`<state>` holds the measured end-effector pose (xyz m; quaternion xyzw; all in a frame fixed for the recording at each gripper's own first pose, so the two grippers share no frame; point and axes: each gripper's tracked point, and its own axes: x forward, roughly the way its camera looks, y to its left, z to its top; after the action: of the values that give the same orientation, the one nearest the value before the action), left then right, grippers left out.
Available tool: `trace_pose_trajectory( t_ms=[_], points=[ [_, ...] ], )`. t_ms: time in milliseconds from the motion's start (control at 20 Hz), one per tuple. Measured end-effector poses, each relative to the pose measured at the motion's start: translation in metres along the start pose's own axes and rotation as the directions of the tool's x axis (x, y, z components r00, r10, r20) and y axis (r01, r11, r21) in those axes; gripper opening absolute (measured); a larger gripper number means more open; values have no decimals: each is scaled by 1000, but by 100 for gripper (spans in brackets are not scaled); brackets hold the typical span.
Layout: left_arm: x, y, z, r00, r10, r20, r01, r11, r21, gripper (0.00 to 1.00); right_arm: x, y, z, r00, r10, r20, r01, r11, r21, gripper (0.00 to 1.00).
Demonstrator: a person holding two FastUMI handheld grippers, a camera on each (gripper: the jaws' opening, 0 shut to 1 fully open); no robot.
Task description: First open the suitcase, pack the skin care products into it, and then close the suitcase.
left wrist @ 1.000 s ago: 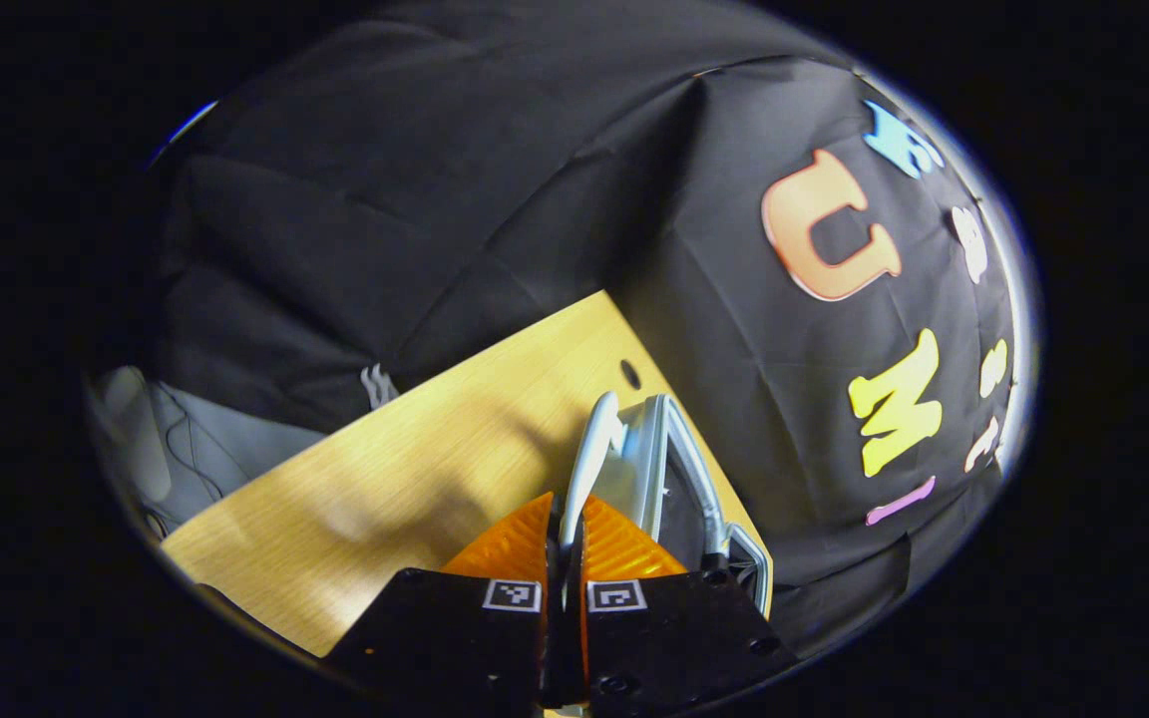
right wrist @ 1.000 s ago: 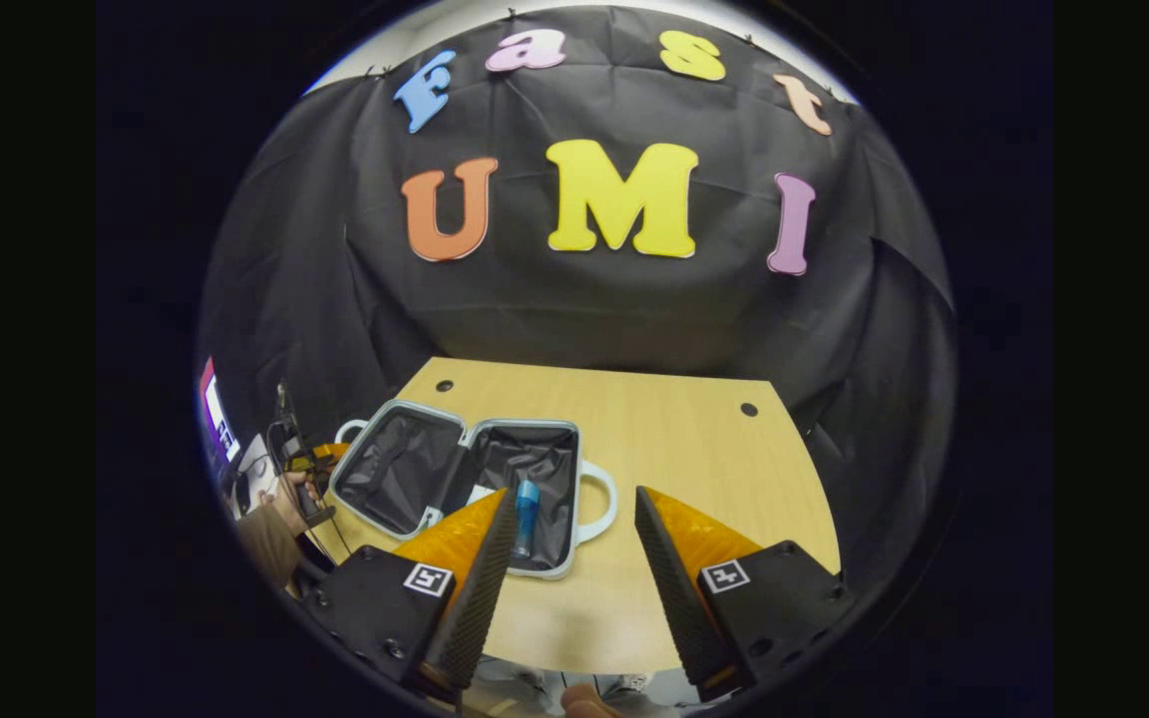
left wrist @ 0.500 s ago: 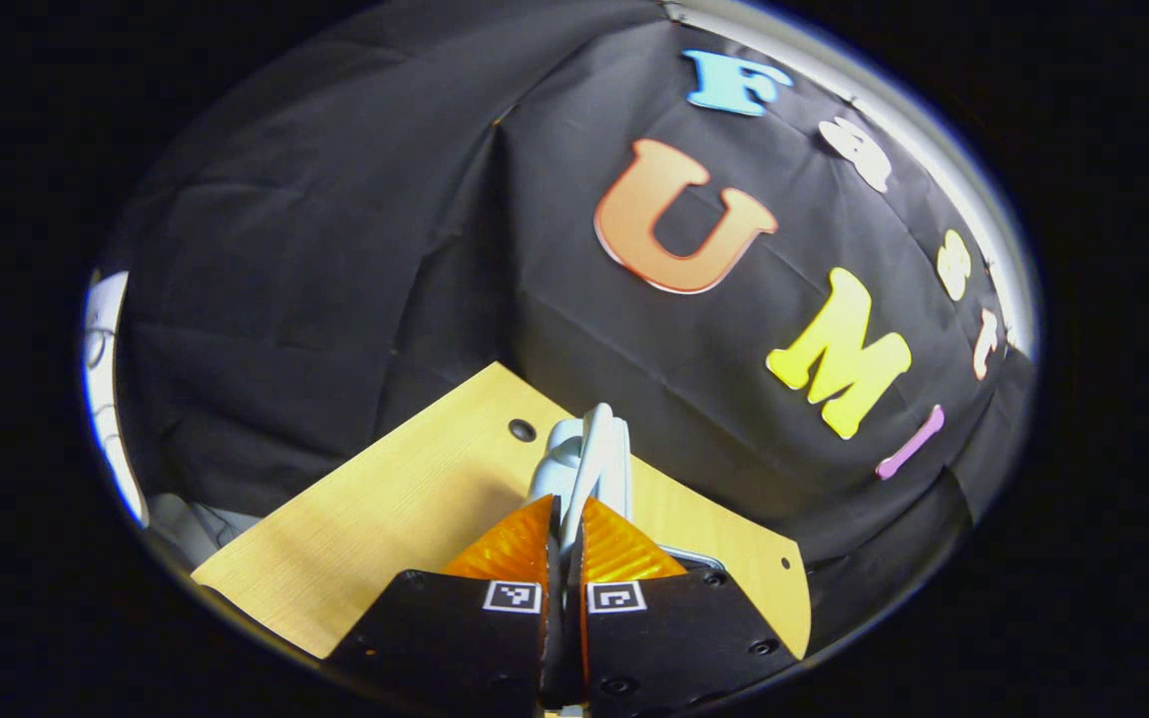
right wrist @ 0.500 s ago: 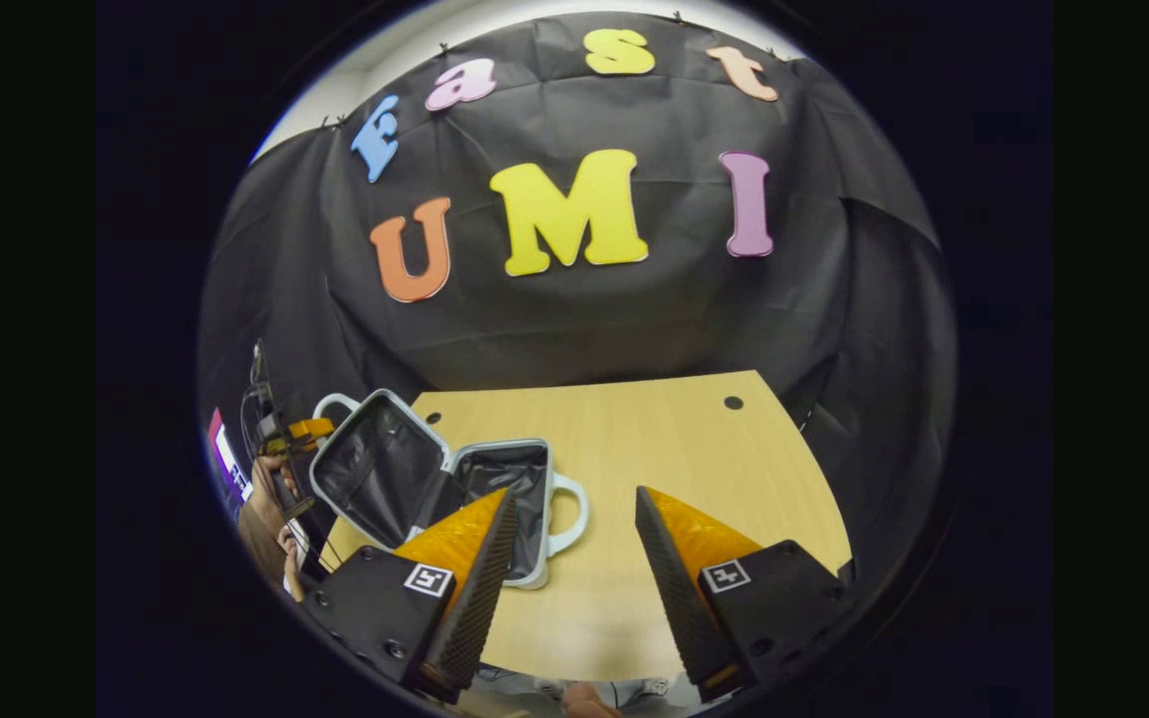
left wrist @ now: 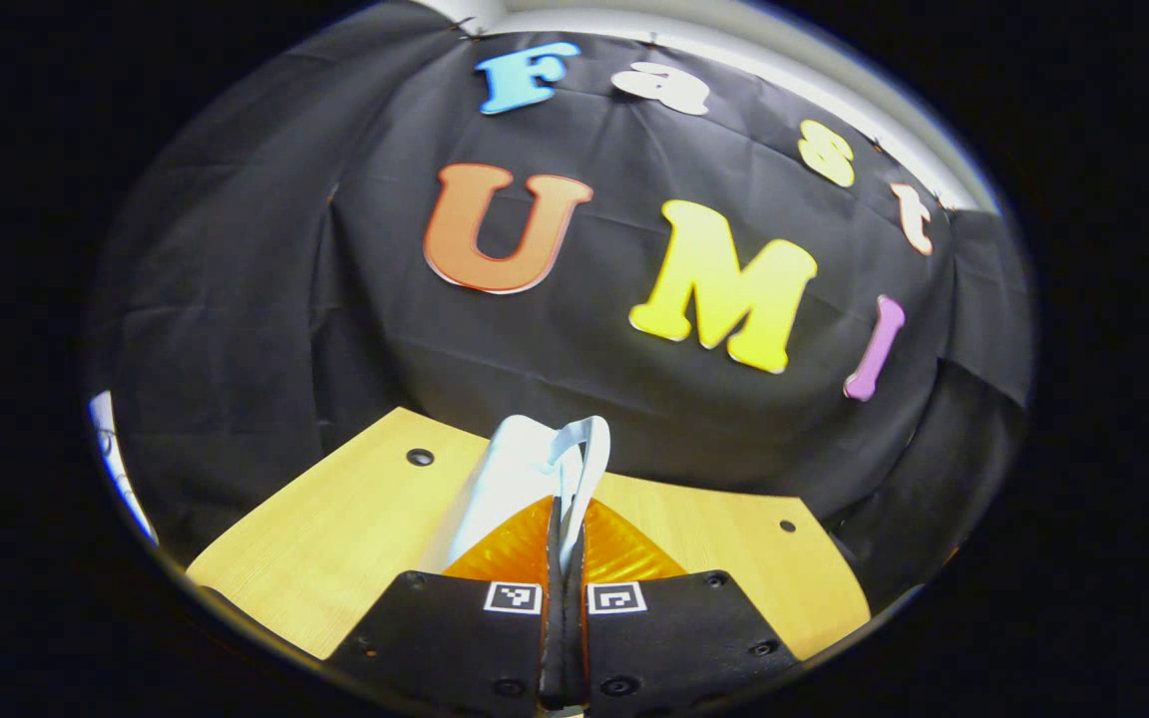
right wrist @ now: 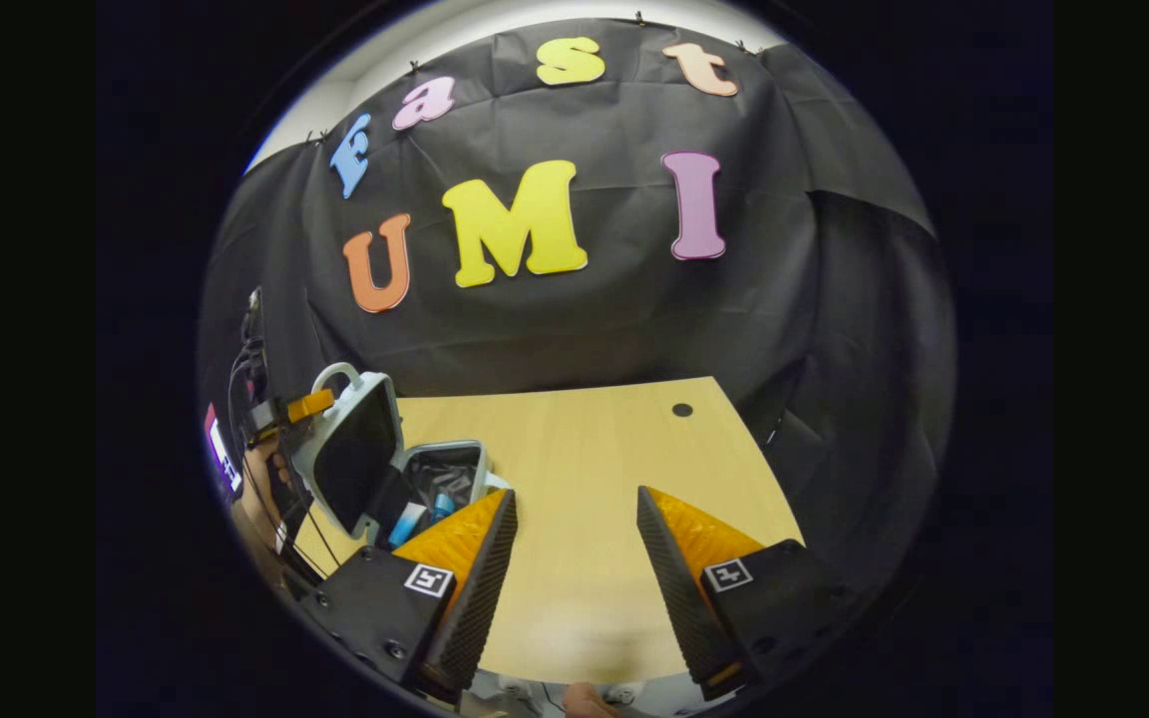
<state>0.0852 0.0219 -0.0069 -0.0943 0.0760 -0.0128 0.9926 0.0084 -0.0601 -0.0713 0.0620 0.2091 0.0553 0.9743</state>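
1. A black cloth wall (right wrist: 574,319) hangs behind a light wooden table (right wrist: 584,469). In the right gripper view the table runs from about 9 o'clock across to 3 o'clock, with a small dark hole (right wrist: 681,410) in it near its far right corner.
2. In the left gripper view the same table (left wrist: 335,529) spreads across the lower part, with one hole at 9 o'clock (left wrist: 420,457) and another at 3 o'clock (left wrist: 785,526).
3. The suitcase (right wrist: 380,469), pale grey, sits at the table's left end, at about 8 o'clock in the right gripper view. Its lid (right wrist: 350,449) stands nearly upright, its dark lining facing right.
4. The lower shell lies open on the table. Blue skin care products (right wrist: 415,517) lie inside it; how many there are cannot be told.
5. The left gripper (left wrist: 567,543) is clenched on the lid's handle (left wrist: 582,454), which rises at 12 o'clock from between its closed fingers. The pale lid (left wrist: 505,479) leans just left of the handle.
6. In the right gripper view that left gripper (right wrist: 285,411) shows at 9 o'clock, at the lid's top edge, with the person's hand (right wrist: 260,499) beneath it.
7. The right gripper (right wrist: 574,519) hangs released above the table's near edge, its fingers wide apart with bare table between them. Its left finger (right wrist: 465,548) overlaps the suitcase's near corner.
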Motion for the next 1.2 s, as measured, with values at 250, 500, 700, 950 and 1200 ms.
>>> trace_pose_trajectory(
  t_ms=[250, 500, 700, 950, 1200],
  points=[
    [27, -76, -59, 998, 36, -55, -22, 970, 240, 3, 12, -55, -30, 1000, -15, -27, 14, 999, -51, 74],
    [57, -114, -148, 988, 57, -142, 4, 918, 396, 3, 22, -97, -64, 994, -45, -100, 42, 999, -34, 71],
    [65, -123, -201, 979, 126, -160, -10, 814, 581, 3, 25, -121, -87, 986, -71, -153, 67, 997, -27, 74],
    [71, -120, -210, 979, 172, -104, -39, 672, 740, 4, 28, -134, -87, 983, -101, -156, 98, 995, -21, 74],
    [72, -125, -218, 983, 144, -117, 0, 630, 776, 16, 21, -125, -76, 985, -113, -131, 112, 994, -20, 74]
  ],
)
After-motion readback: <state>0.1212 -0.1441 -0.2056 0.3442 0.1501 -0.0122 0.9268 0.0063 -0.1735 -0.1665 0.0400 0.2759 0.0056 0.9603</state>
